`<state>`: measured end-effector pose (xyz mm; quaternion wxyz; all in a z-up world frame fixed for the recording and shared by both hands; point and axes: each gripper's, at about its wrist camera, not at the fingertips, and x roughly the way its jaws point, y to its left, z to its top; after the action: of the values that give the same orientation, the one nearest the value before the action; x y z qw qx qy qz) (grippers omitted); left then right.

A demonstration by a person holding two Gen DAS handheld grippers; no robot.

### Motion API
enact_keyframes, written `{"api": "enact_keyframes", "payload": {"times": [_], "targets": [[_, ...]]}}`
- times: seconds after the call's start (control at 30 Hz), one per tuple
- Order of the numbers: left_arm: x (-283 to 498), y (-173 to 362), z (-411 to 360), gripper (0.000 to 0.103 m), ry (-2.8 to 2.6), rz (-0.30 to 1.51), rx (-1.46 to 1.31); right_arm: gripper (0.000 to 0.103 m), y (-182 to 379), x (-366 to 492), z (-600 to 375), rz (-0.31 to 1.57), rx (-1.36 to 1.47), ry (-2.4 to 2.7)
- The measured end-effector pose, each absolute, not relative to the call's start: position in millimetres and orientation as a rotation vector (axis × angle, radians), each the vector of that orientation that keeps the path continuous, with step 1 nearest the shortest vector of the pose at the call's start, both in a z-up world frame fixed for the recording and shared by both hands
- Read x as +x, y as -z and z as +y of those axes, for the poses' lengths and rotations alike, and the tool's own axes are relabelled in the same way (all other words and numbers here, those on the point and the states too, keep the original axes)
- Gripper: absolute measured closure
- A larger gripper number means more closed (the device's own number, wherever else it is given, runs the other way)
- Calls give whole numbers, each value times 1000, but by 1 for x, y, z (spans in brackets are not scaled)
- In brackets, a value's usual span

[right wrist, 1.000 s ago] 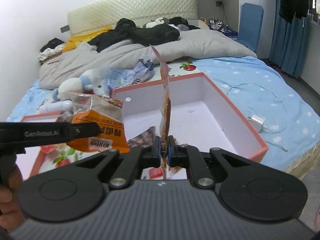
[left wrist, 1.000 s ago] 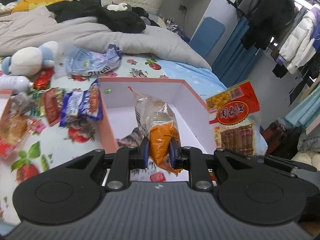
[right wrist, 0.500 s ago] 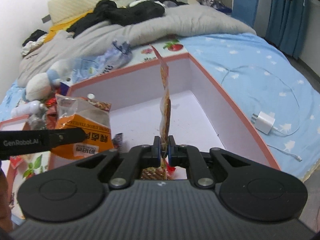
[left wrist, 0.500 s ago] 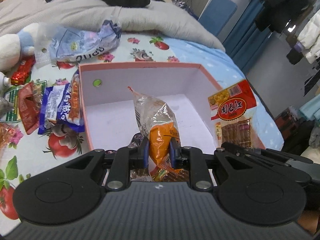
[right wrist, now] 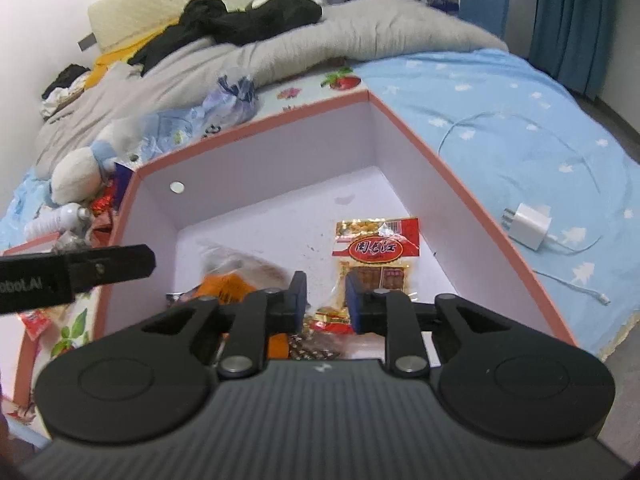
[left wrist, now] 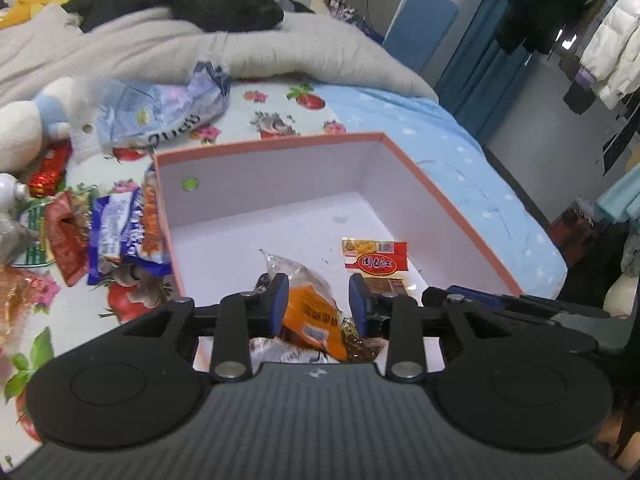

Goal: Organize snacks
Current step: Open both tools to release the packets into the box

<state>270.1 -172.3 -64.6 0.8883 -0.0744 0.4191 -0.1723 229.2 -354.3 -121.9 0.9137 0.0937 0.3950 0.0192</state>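
A pink-rimmed box (left wrist: 280, 176) with a white inside lies on the bed. My left gripper (left wrist: 318, 300) hangs over its near end, jaws opening. An orange snack packet (left wrist: 312, 316) has slumped between the fingers onto other wrappers, and the pads do not press it. A red snack packet (left wrist: 376, 262) lies flat on the box floor. In the right wrist view my right gripper (right wrist: 326, 296) is also opening, with the red packet (right wrist: 378, 248) lying free just ahead of its fingertips. The orange packet (right wrist: 228, 284) is blurred at its left, under the left gripper's finger (right wrist: 112, 266).
Left of the box lie several loose snacks, among them a blue packet (left wrist: 124, 236) and a red one (left wrist: 66, 236). Behind them are a crumpled plastic bag (left wrist: 160, 114) and a plush toy (left wrist: 36, 128). A white charger (right wrist: 528, 226) with its cable lies right of the box (right wrist: 260, 172).
Both grippers sank towards the box and their jaws parted. The red packet dropped from the right gripper onto the box floor. The orange packet slipped down out of the left gripper's grip.
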Motion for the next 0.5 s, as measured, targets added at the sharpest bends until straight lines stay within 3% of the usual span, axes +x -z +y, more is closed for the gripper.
{"api": "enact_keyframes", "payload": {"times": [0.5], "targets": [[142,3,-124,65,318,737,-189,75,63,125,-321,655,189,-98]]}}
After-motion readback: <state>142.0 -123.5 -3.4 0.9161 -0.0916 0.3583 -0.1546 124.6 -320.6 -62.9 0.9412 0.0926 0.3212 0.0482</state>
